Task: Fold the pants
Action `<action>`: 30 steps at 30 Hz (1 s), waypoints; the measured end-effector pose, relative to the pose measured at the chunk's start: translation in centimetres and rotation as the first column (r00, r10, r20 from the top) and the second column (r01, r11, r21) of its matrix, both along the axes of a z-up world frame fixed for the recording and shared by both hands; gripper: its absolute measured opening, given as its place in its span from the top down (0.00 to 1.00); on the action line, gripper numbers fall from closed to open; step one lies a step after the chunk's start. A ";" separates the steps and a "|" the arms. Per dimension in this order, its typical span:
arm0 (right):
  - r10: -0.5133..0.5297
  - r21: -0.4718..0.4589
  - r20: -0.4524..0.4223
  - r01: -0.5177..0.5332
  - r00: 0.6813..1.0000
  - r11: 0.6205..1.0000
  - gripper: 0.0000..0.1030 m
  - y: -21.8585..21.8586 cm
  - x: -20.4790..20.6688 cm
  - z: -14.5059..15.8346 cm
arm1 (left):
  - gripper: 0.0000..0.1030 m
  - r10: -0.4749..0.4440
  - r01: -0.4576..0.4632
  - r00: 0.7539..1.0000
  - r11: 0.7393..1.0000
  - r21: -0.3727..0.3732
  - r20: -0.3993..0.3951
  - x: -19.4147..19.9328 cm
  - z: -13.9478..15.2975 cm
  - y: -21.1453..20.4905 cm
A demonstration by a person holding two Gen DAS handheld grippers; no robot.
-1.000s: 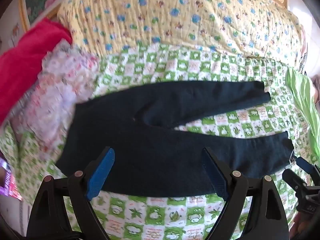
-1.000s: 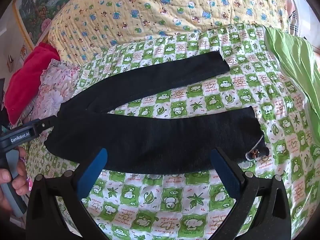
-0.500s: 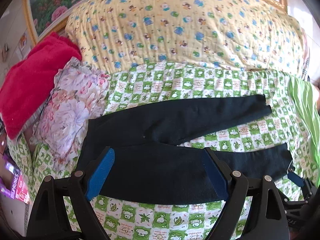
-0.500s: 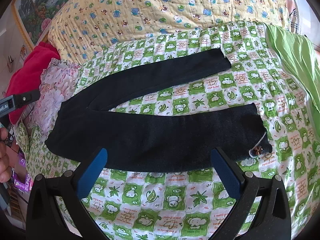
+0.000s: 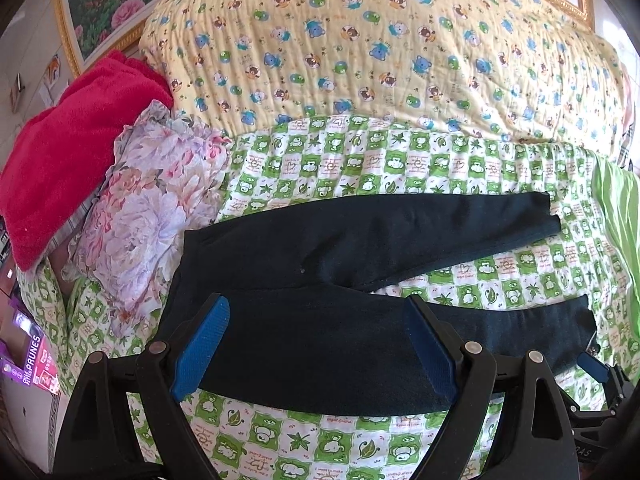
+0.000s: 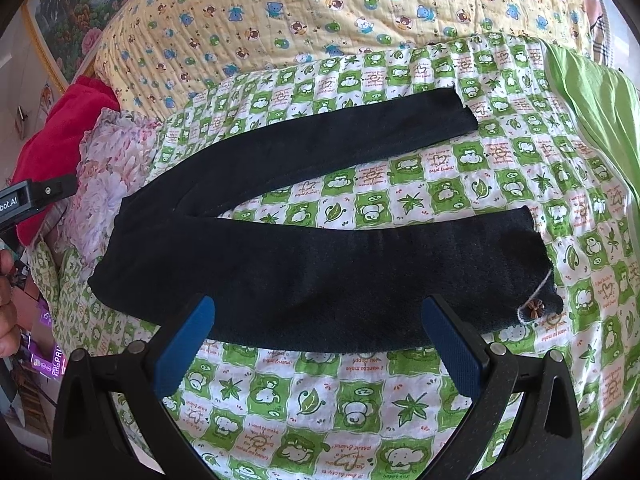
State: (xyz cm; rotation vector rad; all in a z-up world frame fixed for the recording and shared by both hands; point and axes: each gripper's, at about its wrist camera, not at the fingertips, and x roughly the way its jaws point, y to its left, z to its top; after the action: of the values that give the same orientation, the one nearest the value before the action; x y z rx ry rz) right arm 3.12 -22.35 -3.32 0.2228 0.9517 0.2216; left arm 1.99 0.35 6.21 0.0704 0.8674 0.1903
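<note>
Dark navy pants (image 5: 320, 264) (image 6: 304, 264) lie flat on a green-and-white checked sheet (image 5: 360, 168) (image 6: 440, 184), waistband to the left, both legs spread apart and pointing right. A small bow with a pale loop (image 6: 534, 307) sits at the near leg's hem. My left gripper (image 5: 316, 346) is open, hovering over the near leg beside the waist, blue pads wide apart. My right gripper (image 6: 320, 344) is open too, above the near edge of the same leg, nothing between its fingers. The right gripper's tip shows in the left wrist view (image 5: 592, 364).
A yellow bear-print quilt (image 5: 380, 48) rises behind the sheet. A floral pillow (image 5: 140, 216) and a red blanket (image 5: 68, 148) lie at the left. Green cloth (image 6: 596, 104) covers the right side. A purple prunes box (image 5: 34, 360) lies off the bed's left edge. A hand (image 6: 6, 320) shows at left.
Both grippers have drawn back and risen a little, so the pants sit lower and smaller in each view. The pants have not moved. Both stay open.
</note>
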 end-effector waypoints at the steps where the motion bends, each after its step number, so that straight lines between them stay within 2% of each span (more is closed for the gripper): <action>1: 0.001 0.000 -0.001 -0.001 1.000 1.000 0.00 0.0 0.1 0.0 | 0.14 0.000 0.000 1.000 1.000 0.001 -0.002 0.1 -0.1 0.0; 6: -0.002 0.005 -0.006 0.002 1.000 1.000 0.00 -0.1 0.3 -0.3 | 0.14 -0.008 0.008 1.000 1.000 -0.017 -0.006 0.6 -0.4 0.0; 10: -0.017 0.011 -0.006 0.017 1.000 1.000 0.00 -0.4 0.7 -0.3 | 0.14 -0.001 -0.001 1.000 0.990 -0.140 -0.012 1.2 -1.1 1.0; 12: -0.029 0.013 -0.005 0.029 1.000 1.000 0.00 -0.8 0.9 -0.3 | 0.14 -0.001 -0.008 0.999 0.974 -0.228 -0.037 1.7 -1.8 1.8; 16: -0.055 0.022 0.001 0.055 0.998 0.998 0.00 -1.8 1.5 -0.2 | 0.14 -0.005 -0.014 0.998 0.954 -0.299 -0.061 2.5 -3.0 2.5; 22: -0.104 0.043 0.001 0.104 0.995 0.994 0.00 -3.8 2.9 -0.3 | 0.14 -0.017 -0.013 0.996 0.944 -0.329 -0.088 3.9 -4.5 3.0; 26: -0.131 0.052 -0.001 0.131 0.991 0.990 0.00 -5.4 4.3 -0.3 | 0.14 -0.074 0.043 0.994 0.935 -0.351 -0.077 5.1 -5.0 2.6; 30: -0.146 0.059 0.001 0.146 0.989 0.988 0.00 -6.5 5.7 -0.1 | 0.14 -0.142 0.114 0.988 0.935 -0.337 -0.059 6.3 -5.3 1.5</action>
State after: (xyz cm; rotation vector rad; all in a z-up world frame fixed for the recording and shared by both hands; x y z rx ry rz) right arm 8.79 -28.89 -3.41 0.3447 0.9199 0.1151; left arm 8.27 1.81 0.91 -0.1821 0.9644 -0.0845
